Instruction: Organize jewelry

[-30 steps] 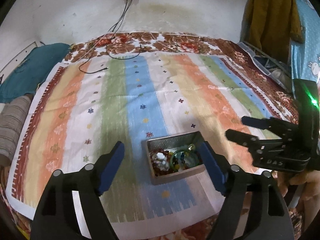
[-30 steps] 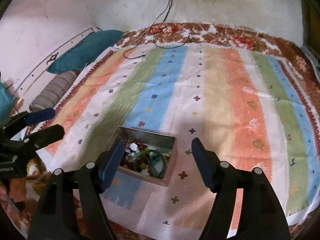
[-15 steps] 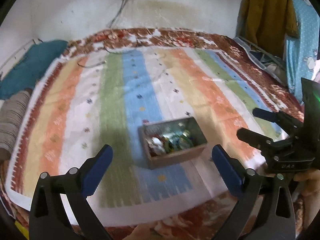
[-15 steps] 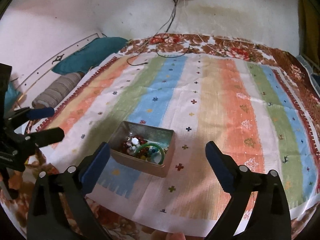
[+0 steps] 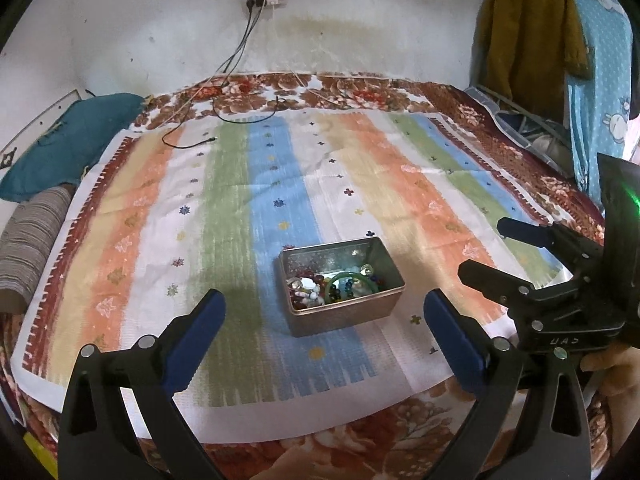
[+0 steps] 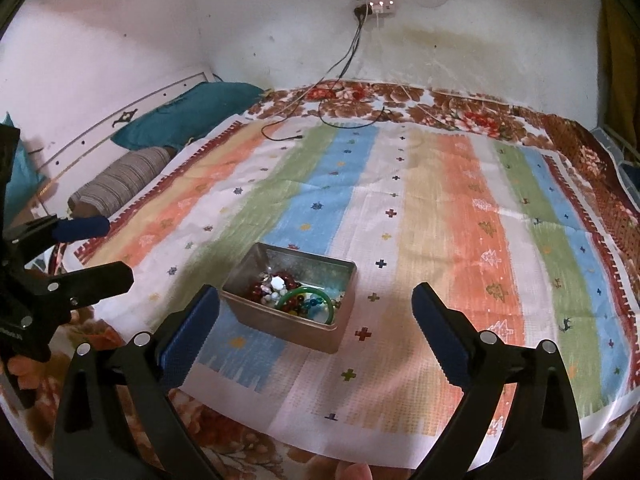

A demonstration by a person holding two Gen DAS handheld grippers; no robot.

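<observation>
An open metal tin (image 5: 386, 304) (image 6: 316, 336) sits on the striped cloth near its front edge. It holds a heap of beads and stones and a green bangle (image 5: 349, 280) (image 6: 307, 295). My left gripper (image 5: 324, 328) is open and empty, raised a little short of the tin. My right gripper (image 6: 316, 326) is open and empty, also raised short of the tin. The right gripper also shows in the left wrist view (image 5: 484, 250), to the right of the tin. The left gripper also shows at the left edge of the right wrist view (image 6: 96, 250).
The striped cloth (image 5: 240, 200) lies over a floral bedspread (image 5: 360, 88). Black cables (image 5: 224, 120) run from a wall socket onto the far part. A teal pillow (image 5: 72, 136) and a striped bolster (image 5: 28, 240) lie at the left. Clothes (image 5: 528, 32) hang at the right.
Both grippers have pulled back and up from the tin, and their jaws have opened wider. The tin and its contents have not moved.
</observation>
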